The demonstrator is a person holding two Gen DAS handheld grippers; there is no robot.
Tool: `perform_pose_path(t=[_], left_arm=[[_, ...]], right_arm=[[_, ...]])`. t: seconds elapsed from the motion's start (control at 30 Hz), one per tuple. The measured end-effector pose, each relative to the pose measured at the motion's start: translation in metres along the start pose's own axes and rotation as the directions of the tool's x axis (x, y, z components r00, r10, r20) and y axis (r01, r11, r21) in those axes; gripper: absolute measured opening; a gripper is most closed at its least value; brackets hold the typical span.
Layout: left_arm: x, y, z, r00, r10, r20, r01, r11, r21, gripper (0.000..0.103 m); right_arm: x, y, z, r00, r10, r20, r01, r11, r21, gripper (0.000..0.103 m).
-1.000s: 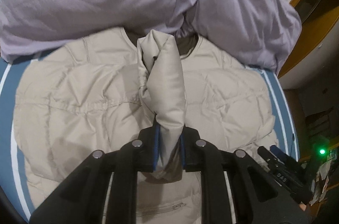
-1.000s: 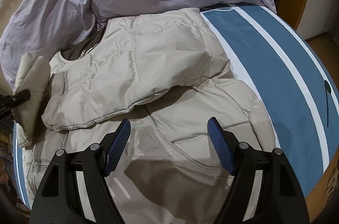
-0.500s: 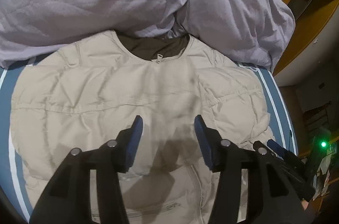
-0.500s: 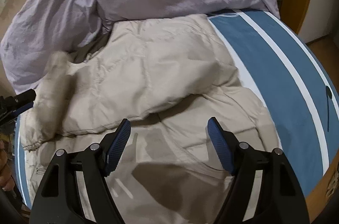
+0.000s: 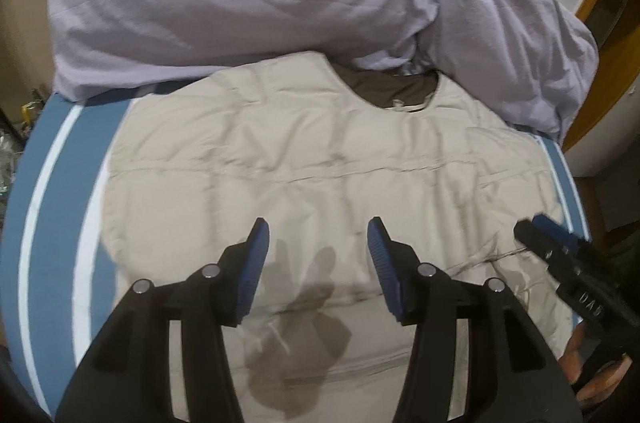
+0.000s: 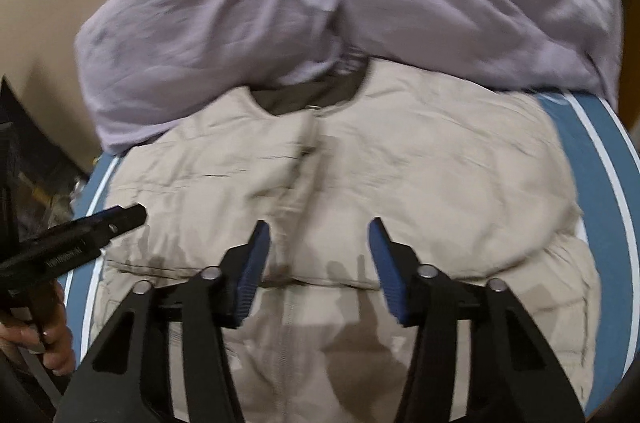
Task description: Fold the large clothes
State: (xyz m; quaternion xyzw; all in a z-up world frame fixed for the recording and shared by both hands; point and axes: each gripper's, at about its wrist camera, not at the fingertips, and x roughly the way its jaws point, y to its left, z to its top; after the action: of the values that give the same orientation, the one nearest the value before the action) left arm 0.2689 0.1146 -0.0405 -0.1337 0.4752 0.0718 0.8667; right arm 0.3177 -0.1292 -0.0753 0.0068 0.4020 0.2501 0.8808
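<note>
A beige quilted jacket [image 5: 312,163] lies front up on the blue striped bed [image 5: 48,183], its dark-lined collar [image 5: 392,91] at the far side. In the right wrist view both sleeves lie folded across the jacket's [image 6: 420,175] chest. My left gripper [image 5: 316,227] hangs open above the jacket's lower half, nothing between its blue pads. My right gripper [image 6: 318,227] hovers over the jacket's middle; its jaws are closing with nothing between them. Each gripper shows in the other's view: the right gripper [image 5: 536,227] at the right edge, the left gripper [image 6: 132,215] at the left.
A crumpled lilac duvet [image 5: 240,3] is piled along the far side of the bed, touching the collar. A hand [image 6: 52,335] holds the left gripper's handle. Yellow wooden trim [image 5: 576,95] stands at the far right. Bare blue sheet [image 6: 592,163] shows beside the jacket.
The left gripper opened and let go of the sleeve, which now lies flat on the jacket. The right gripper swung left over the jacket's middle and its jaws narrowed.
</note>
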Motion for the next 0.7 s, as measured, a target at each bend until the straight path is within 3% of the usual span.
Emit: perform_pose_path(t=[0.27,0.7], left_arm=[[-0.011,0.038,-0.017,0.998,0.07,0.007,-0.069,0.997,-0.042,0.056],[-0.013,0.08,-0.043,0.991,0.128,-0.033,-0.131,0.984,-0.119,0.056]], right_arm=[[0.026,0.027,0.007,0.999,0.0,-0.036,-0.002,0.998,-0.068,0.023],[0.068,0.011,-0.011,0.987,-0.083,-0.134,0.078,0.996,-0.046,0.021]])
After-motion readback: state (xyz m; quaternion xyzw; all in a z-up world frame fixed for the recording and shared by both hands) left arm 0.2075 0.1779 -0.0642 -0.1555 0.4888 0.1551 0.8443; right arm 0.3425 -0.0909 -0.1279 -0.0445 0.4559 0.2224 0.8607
